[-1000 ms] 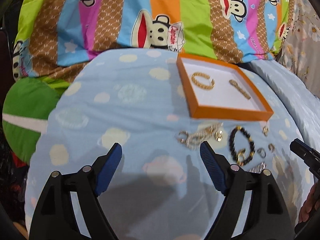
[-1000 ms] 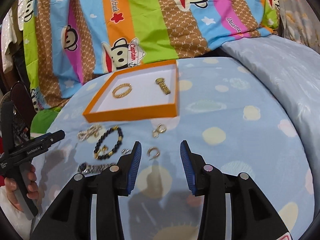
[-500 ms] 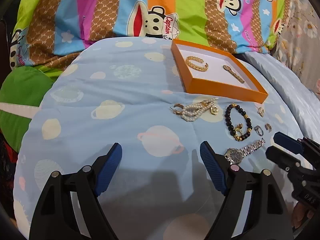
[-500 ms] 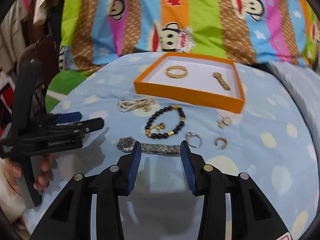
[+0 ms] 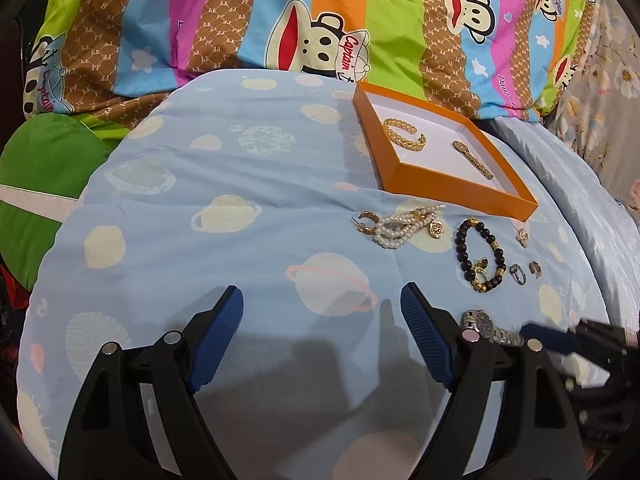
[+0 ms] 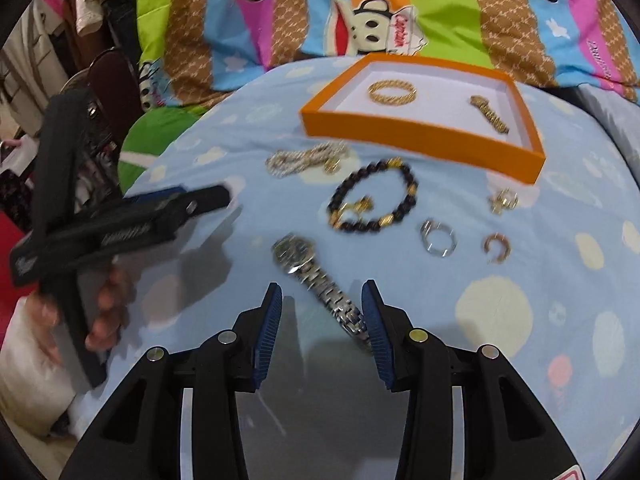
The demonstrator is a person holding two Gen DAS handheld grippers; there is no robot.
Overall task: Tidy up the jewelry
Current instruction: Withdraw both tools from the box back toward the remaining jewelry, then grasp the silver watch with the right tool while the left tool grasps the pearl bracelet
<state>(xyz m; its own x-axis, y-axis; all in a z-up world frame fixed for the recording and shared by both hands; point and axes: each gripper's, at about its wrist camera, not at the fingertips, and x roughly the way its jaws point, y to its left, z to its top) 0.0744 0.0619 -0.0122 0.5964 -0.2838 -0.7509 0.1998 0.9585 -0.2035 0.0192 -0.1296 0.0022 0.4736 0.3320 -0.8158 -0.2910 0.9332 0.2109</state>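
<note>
Bright even light, soft shadows, fisheye-curved edges, right view motion-blurred

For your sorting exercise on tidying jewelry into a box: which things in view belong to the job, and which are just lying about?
Belongs to the job:
orange box
silver watch
black bead bracelet
pearl strand
silver ring
gold bangle, already boxed
right tongs

Just lying about:
cartoon monkey blanket
green cushion
planet-print quilt underneath

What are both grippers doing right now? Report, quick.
Left gripper: open, empty.
Right gripper: open, watch band between its fingers, not gripped.
</note>
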